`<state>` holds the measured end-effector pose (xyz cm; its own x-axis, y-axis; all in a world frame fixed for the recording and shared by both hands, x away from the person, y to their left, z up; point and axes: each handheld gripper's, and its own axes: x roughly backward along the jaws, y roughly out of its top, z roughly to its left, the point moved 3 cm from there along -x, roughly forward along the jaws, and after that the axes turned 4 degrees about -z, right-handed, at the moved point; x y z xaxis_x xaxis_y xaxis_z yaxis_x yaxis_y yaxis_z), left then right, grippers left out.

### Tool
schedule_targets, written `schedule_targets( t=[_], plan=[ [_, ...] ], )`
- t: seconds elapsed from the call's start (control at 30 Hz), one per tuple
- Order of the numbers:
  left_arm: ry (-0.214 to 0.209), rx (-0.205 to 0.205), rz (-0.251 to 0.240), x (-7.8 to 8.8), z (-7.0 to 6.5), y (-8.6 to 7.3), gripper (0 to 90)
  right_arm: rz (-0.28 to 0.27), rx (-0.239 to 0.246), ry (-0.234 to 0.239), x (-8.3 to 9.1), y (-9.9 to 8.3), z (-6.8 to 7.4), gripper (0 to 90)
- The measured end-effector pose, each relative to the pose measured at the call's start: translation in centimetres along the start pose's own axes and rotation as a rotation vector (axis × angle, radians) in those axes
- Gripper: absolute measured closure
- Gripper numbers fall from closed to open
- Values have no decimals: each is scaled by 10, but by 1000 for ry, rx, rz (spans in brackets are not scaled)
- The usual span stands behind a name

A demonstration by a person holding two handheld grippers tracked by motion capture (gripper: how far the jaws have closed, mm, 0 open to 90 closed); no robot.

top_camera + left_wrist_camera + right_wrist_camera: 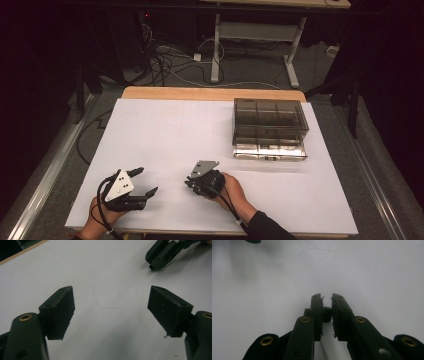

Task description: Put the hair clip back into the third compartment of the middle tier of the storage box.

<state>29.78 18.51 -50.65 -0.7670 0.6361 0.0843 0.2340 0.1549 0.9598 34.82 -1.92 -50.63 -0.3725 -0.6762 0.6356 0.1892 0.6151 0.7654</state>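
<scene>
My right gripper (327, 297) points down at the white sheet (200, 140), its jaws nearly together. A small black piece (326, 313), too dark to tell what it is, sits pinched between the pads a little back from the tips. In the high view the right gripper (191, 184) lies low near the front middle of the table, aimed left. My left gripper (146, 181) rests at the front left with its jaws wide apart. The left gripper (111, 290) has nothing but bare sheet between its pads.
A smoky transparent compartment box (270, 127) stands at the back right of the sheet. The right gripper (162, 255) lies at the top right of the left gripper view. Beyond the table's far wooden edge (210, 93) are cables and a desk frame on the floor.
</scene>
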Motion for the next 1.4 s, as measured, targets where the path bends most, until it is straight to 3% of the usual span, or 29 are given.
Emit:
schedule_targets(
  t=[0.63, 1.4],
  plan=[
    [1, -16, -3, -1, -3, 0, 207, -90, 16, -42, 56, -20, -1, 804],
    [0, -17, -3, 0, -4, 0, 207, -145, -37, -186, 143, -54, -35, 804]
  ],
)
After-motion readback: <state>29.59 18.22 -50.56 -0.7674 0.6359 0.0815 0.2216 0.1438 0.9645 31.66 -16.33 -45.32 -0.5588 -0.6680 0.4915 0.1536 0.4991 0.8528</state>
